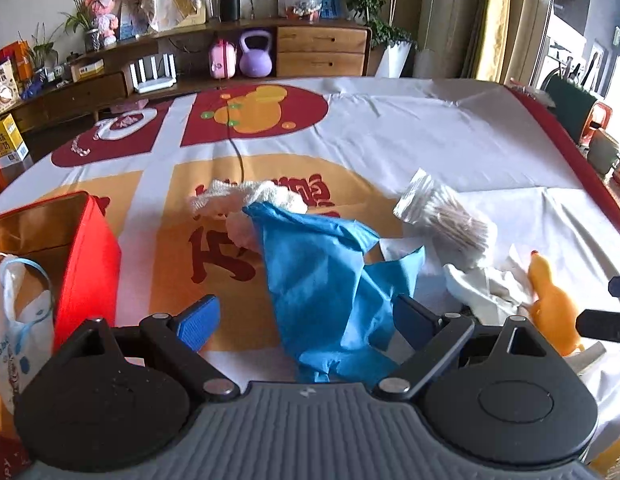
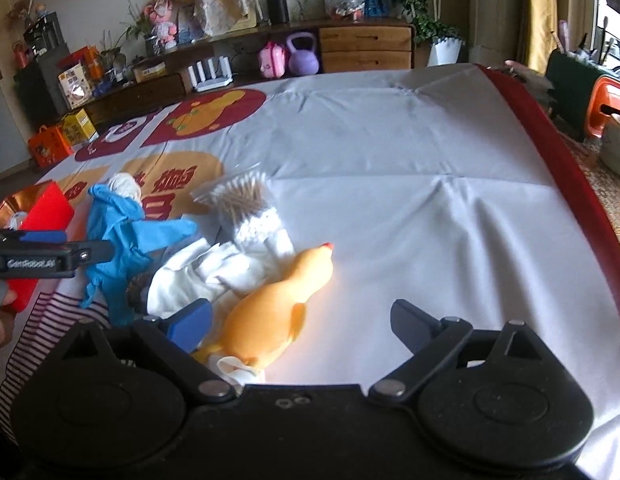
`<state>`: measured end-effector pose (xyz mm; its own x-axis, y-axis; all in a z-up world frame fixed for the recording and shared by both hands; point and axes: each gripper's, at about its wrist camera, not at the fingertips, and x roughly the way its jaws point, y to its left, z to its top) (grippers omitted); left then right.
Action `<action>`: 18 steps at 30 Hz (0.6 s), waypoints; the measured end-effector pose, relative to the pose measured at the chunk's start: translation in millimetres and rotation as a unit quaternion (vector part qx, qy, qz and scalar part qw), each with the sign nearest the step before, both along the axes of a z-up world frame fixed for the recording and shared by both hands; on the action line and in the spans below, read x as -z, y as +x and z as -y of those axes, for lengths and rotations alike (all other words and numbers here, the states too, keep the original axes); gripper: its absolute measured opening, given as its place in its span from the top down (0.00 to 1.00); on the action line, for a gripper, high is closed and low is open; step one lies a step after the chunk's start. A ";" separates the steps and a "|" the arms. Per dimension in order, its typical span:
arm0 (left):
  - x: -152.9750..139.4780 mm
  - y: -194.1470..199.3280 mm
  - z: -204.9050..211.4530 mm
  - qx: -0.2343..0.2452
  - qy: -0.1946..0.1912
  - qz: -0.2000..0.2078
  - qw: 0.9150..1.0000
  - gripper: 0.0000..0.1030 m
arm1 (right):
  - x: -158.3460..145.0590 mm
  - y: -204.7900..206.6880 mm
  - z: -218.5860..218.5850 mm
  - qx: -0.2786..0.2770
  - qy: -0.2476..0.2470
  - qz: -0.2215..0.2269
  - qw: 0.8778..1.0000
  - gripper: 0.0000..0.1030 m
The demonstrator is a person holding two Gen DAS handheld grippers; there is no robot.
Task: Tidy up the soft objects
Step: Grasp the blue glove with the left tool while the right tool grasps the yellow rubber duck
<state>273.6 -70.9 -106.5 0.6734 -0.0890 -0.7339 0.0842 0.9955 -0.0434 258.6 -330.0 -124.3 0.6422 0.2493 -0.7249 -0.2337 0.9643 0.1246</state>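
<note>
The red box (image 1: pixel 76 248) stands open at the left, a white plastic bag (image 1: pixel 18 320) inside. Right of the box, the left gripper (image 1: pixel 306 320) gapes around the blue glove (image 1: pixel 321 280). Farther from the box, the right gripper (image 2: pixel 302 326) gapes beside the yellow rubber chicken (image 2: pixel 278 304).

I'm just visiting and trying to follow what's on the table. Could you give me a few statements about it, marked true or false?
1. The blue glove lies between the left gripper's open fingers. True.
2. The rubber chicken is green. False: it is orange-yellow.
3. The red box is shut with a lid. False: its top is open.
4. The right gripper is open. True.
5. A white cloth lies beside the chicken. True.
</note>
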 end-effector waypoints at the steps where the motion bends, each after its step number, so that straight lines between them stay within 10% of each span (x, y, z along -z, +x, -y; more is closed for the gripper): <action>1: 2.9 2.3 -0.1 0.000 0.000 -0.004 1.000 0.09 | 1.7 0.9 -2.3 -0.004 -0.002 -0.002 1.000 0.10; 18: 25.5 17.9 -0.2 0.023 -0.010 -0.017 1.000 0.19 | 17.9 14.2 -12.5 -0.025 0.017 -0.030 0.999 0.46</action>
<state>291.4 -70.7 -132.0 0.6432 -0.1350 -0.7537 0.1287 0.9894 -0.0673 272.8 -317.5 -142.2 0.5836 0.3060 -0.7522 -0.2735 0.9462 0.1727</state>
